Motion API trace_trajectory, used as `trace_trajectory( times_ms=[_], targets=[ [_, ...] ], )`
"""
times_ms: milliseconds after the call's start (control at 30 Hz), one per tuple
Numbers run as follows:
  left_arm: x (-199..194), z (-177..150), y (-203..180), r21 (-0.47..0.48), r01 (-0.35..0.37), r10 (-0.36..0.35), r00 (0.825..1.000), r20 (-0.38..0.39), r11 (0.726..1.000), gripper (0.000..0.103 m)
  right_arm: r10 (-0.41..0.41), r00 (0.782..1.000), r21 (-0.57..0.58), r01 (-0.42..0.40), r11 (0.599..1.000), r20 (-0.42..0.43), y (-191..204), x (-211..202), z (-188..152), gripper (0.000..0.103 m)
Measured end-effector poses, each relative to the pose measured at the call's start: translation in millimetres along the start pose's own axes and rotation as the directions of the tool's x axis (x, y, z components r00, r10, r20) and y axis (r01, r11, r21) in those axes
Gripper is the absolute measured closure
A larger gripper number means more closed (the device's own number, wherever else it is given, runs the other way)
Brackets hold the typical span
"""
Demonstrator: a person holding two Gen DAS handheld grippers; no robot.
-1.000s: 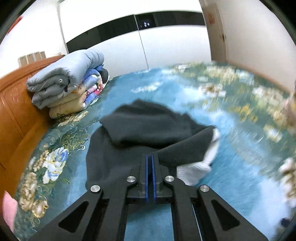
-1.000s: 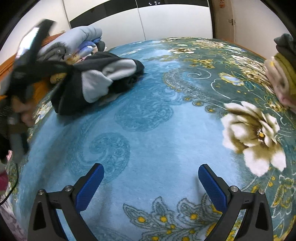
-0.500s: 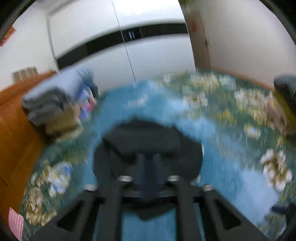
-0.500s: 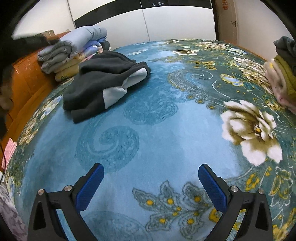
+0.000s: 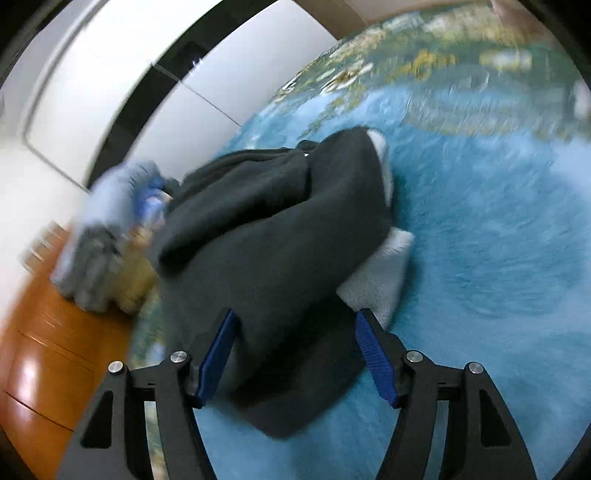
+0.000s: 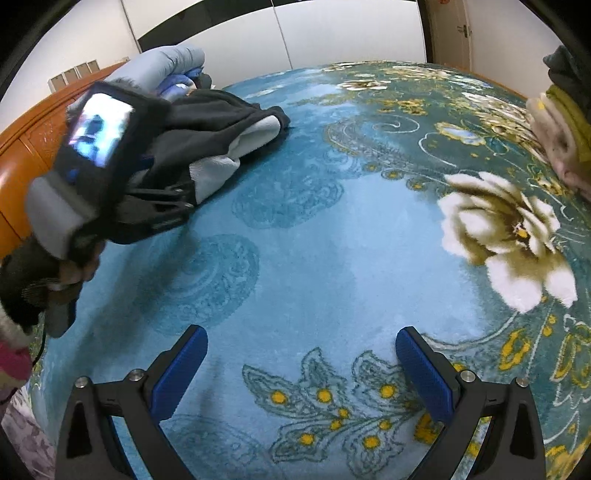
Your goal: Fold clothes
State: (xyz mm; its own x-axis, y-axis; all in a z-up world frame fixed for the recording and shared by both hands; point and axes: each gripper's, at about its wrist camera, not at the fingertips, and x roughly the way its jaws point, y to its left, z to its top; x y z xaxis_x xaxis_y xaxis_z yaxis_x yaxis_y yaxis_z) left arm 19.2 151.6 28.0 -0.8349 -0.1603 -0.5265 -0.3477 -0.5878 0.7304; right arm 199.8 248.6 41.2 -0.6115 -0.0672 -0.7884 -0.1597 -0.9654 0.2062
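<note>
A dark grey garment with pale lining (image 5: 280,236) lies bunched on the blue floral bedspread (image 5: 498,258). My left gripper (image 5: 295,350) is open, its blue pads on either side of the garment's near end, the view tilted and blurred. In the right wrist view the same garment (image 6: 229,122) lies at the far left with the left gripper unit (image 6: 110,147) over it. My right gripper (image 6: 301,363) is open and empty, low over the bedspread (image 6: 332,240), well away from the garment.
Folded quilts (image 6: 173,70) are stacked against the orange wooden headboard (image 5: 48,350) behind the garment. A pile of folded clothes (image 6: 561,122) sits at the bed's right edge. White wardrobe doors (image 6: 332,33) stand behind the bed.
My left gripper was shut on the garment; it has opened and released it, tilted, and now sits over the garment's near end. My right gripper stayed open and barely moved.
</note>
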Motion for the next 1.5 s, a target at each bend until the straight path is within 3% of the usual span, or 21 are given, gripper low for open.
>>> trace_trajectory(
  times_ms=[133,233,300,333,400,433,467,567,700,867,933,1000,1133,1367,1433,1467,1500],
  targets=[
    [12,7,-7,0.049,-0.146,0.145,0.989,0.019,0.988,0.015,0.008,1.0,0.003,-0.008,1.0,0.011,-4,2,3,0.0],
    [19,10,-1,0.036,-0.147,0.146,0.989,0.017,0.989,0.014,0.011,1.0,0.005,-0.012,1.0,0.016,-6,3,6,0.0],
    [19,10,11,-0.023,-0.103,0.103,0.995,0.002,0.994,0.015,0.012,1.0,0.001,-0.012,1.0,0.017,-6,4,6,0.0],
    [20,10,18,-0.053,-0.082,0.082,0.997,-0.004,0.995,0.022,0.012,1.0,0.0,-0.012,1.0,0.017,-5,4,6,0.0],
    [20,9,30,-0.113,-0.039,0.037,0.999,-0.015,0.993,0.058,0.013,1.0,0.003,-0.013,1.0,0.017,-6,3,6,0.0],
    [20,9,37,-0.145,-0.018,0.016,1.0,-0.018,0.989,0.082,0.012,1.0,0.005,-0.012,1.0,0.017,-6,3,6,0.0],
    [16,9,45,-0.193,-0.004,0.001,1.0,-0.016,0.981,0.087,0.011,1.0,0.01,-0.011,1.0,0.016,-7,2,6,0.0],
    [4,9,81,-0.352,0.08,-0.083,0.997,0.007,0.932,0.091,0.005,1.0,0.015,-0.006,1.0,0.016,-8,-3,5,0.0],
    [-34,-1,127,-0.455,0.152,-0.12,0.988,0.099,0.877,0.094,-0.007,0.999,0.024,0.006,1.0,0.032,-9,-13,3,0.0],
    [-82,-14,184,-0.564,0.249,-0.149,0.964,0.219,0.788,0.095,-0.009,0.998,0.021,0.008,1.0,0.058,-5,-27,3,0.0],
    [-101,-19,206,-0.598,0.289,-0.154,0.951,0.267,0.747,0.095,-0.007,0.998,0.01,0.006,1.0,0.067,-1,-31,3,0.0],
    [-124,-26,226,-0.603,0.314,-0.14,0.938,0.318,0.733,0.095,-0.003,0.997,0.002,0.003,1.0,0.073,3,-35,3,0.0],
    [-183,-36,255,-0.582,0.358,-0.098,0.898,0.429,0.73,0.095,0.005,0.996,-0.017,-0.004,1.0,0.088,11,-41,2,0.0],
    [-286,-30,303,-0.481,0.509,-0.091,0.748,0.657,0.714,0.095,0.015,0.99,-0.013,-0.013,1.0,0.138,10,-60,4,0.0],
    [-296,-25,310,-0.463,0.543,-0.103,0.719,0.687,0.701,0.095,0.009,0.987,0.005,-0.01,1.0,0.163,3,-69,5,0.0],
    [-296,-20,310,-0.458,0.551,-0.114,0.717,0.688,0.698,0.095,0.0,0.984,0.02,-0.004,1.0,0.177,-3,-73,5,0.0],
    [-290,-12,304,-0.452,0.553,-0.137,0.725,0.675,0.699,0.095,-0.009,0.982,0.036,0.002,0.999,0.19,-9,-78,6,0.0]
  ],
)
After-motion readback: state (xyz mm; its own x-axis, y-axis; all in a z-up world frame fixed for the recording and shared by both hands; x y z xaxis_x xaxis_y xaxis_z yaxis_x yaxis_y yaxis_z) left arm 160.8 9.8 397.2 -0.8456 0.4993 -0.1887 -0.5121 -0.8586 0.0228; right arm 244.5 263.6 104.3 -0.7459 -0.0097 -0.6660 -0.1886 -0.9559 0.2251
